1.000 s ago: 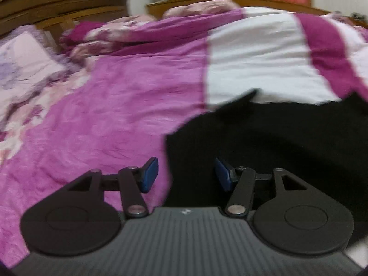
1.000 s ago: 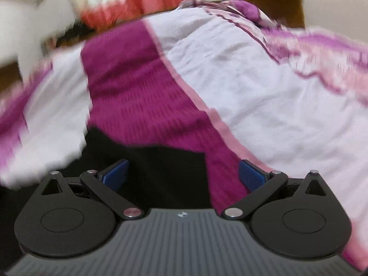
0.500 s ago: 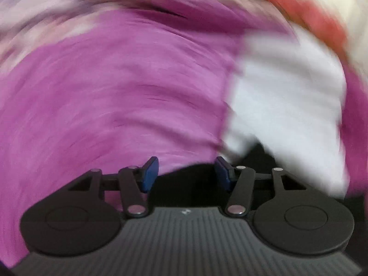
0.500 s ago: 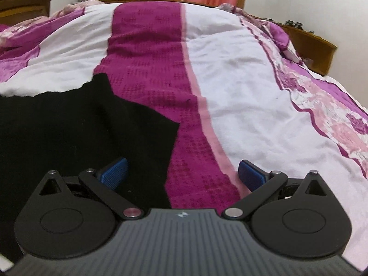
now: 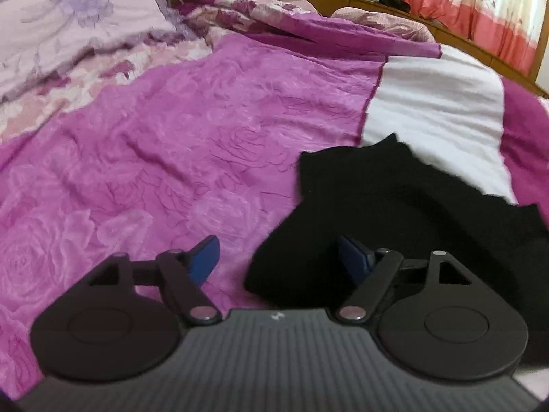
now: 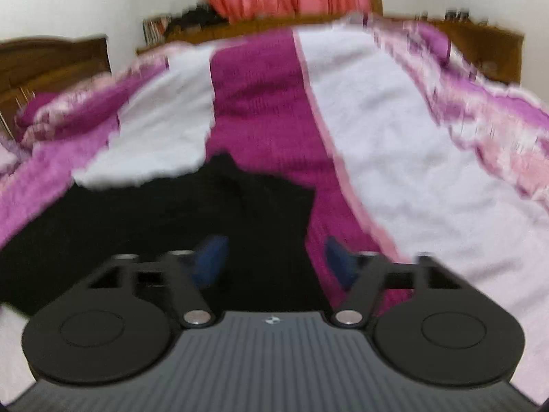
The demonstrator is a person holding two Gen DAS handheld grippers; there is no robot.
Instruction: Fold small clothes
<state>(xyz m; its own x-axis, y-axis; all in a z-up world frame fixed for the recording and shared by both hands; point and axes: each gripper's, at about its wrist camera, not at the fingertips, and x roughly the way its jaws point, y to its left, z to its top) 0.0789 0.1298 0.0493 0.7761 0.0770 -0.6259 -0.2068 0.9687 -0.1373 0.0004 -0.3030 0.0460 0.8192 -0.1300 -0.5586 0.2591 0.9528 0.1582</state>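
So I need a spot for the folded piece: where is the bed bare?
Free: the pink rose bedspread left of the black garment, and the pale stripe to its right, bordered by the floral edge. Crowded: the head end, with a pillow and bunched bedding.
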